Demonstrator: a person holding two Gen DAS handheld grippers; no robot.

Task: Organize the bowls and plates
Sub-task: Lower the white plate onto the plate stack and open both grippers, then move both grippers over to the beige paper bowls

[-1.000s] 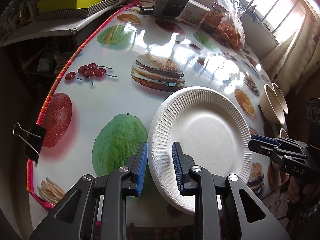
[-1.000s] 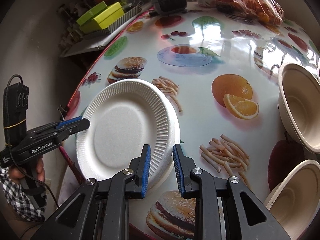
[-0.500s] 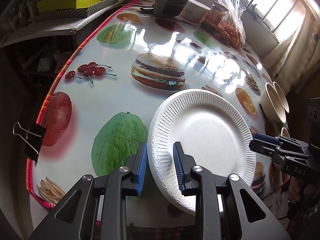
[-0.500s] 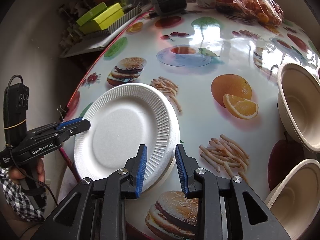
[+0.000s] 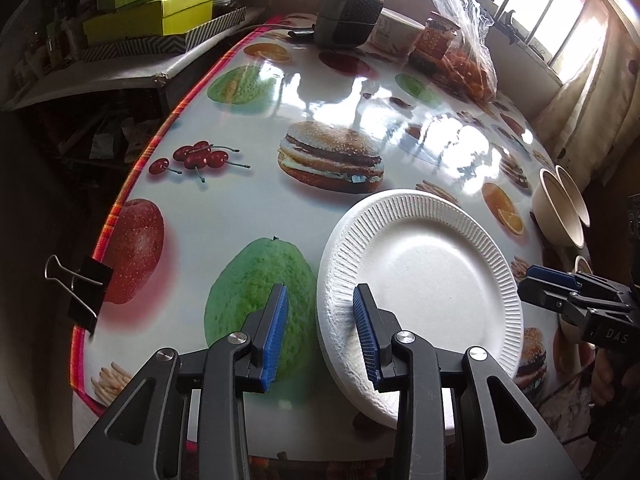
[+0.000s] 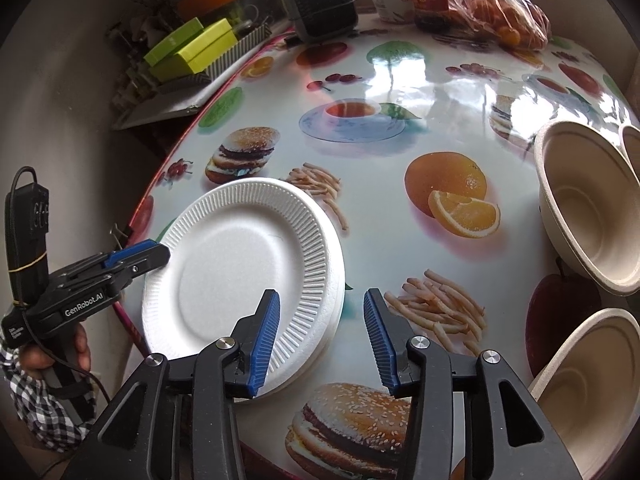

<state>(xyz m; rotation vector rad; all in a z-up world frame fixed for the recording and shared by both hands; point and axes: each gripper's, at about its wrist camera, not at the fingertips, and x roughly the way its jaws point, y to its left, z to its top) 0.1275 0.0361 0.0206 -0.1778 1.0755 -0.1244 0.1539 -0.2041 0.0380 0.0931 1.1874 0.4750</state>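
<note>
white foam plate (image 5: 424, 276) overhanging table edge (image 5: 120, 204), rim between parted jaws

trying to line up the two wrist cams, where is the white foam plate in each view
Left wrist: the white foam plate sits lower right of centre, its near rim between the open left gripper pads.
Right wrist: the plate sits lower left of centre, its right rim between the open right gripper pads.
Shared landmark: the dark fan at the table's far edge.
</note>
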